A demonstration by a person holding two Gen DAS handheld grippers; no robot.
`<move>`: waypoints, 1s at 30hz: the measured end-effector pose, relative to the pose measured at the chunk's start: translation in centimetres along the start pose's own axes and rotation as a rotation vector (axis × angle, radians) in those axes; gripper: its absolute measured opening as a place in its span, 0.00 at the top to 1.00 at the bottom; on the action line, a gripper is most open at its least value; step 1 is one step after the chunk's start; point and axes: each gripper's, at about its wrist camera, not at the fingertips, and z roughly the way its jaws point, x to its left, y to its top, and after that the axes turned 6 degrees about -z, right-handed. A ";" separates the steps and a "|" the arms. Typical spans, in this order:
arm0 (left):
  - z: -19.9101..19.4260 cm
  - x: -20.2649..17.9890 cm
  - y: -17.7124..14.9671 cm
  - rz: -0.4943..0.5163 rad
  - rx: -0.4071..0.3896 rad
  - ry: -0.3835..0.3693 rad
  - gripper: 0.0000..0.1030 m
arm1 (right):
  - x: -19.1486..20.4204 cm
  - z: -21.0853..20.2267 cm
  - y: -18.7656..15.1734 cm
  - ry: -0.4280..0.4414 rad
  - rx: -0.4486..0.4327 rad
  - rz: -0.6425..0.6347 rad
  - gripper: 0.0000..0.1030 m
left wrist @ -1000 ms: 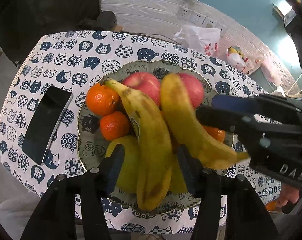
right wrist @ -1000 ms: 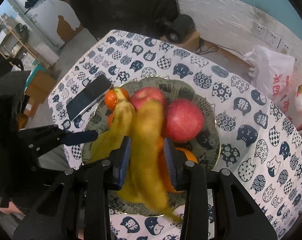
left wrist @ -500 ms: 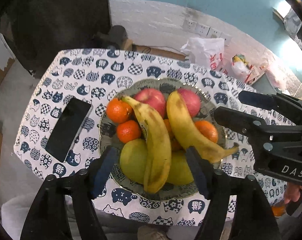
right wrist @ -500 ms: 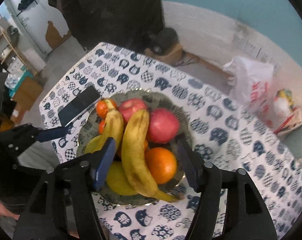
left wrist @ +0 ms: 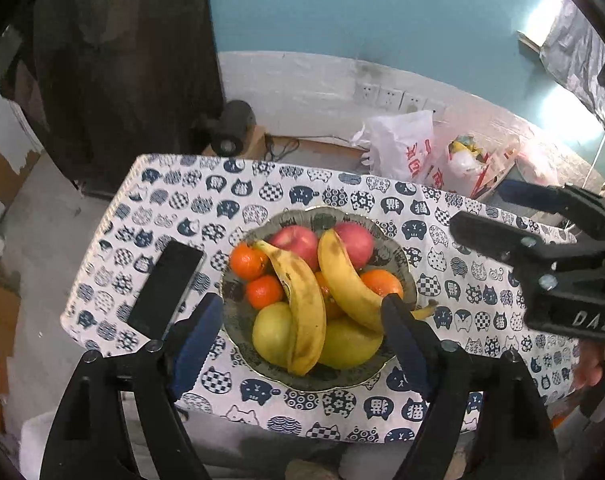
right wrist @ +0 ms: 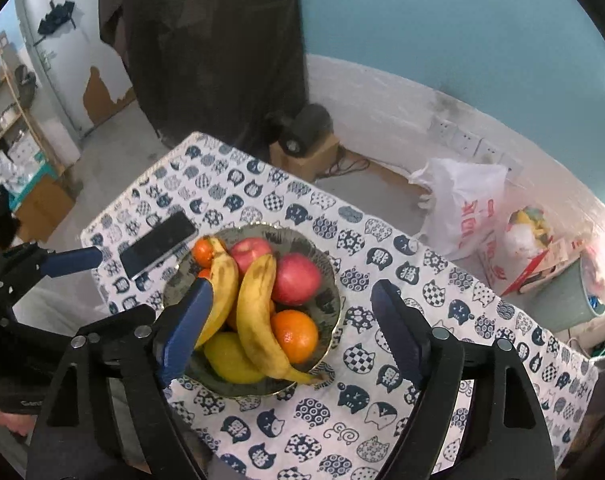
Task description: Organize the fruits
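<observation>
A patterned bowl (left wrist: 314, 383) (right wrist: 334, 280) on the cat-print table holds two bananas (left wrist: 302, 304) (right wrist: 258, 312), two red apples (left wrist: 298, 240) (right wrist: 296, 278), oranges (left wrist: 264, 290) (right wrist: 294, 334) and green-yellow fruit (left wrist: 272, 332) (right wrist: 228, 356). My left gripper (left wrist: 298, 312) hangs above the bowl, its jaws opening, with nothing touching the pads. My right gripper (right wrist: 291, 290) also hangs above the bowl, jaws opening and empty; in the left wrist view the right gripper (left wrist: 494, 210) shows at the right edge. Both bananas lie loose across the other fruit.
A black phone (left wrist: 164, 290) (right wrist: 158, 244) lies on the cloth left of the bowl. Behind the table, on the floor, are white plastic bags (left wrist: 398, 148) (right wrist: 462, 204), a dark round device on a box (right wrist: 306, 128) and a green bin (right wrist: 562, 304).
Both grippers have let go of the bananas, opened wide and risen away from the bowl. The bananas stay lying in the bowl.
</observation>
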 end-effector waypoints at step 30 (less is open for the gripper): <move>-4.5 -2.3 -0.6 0.058 -0.070 0.034 0.10 | -1.7 -5.5 -2.1 0.022 -0.045 0.013 0.20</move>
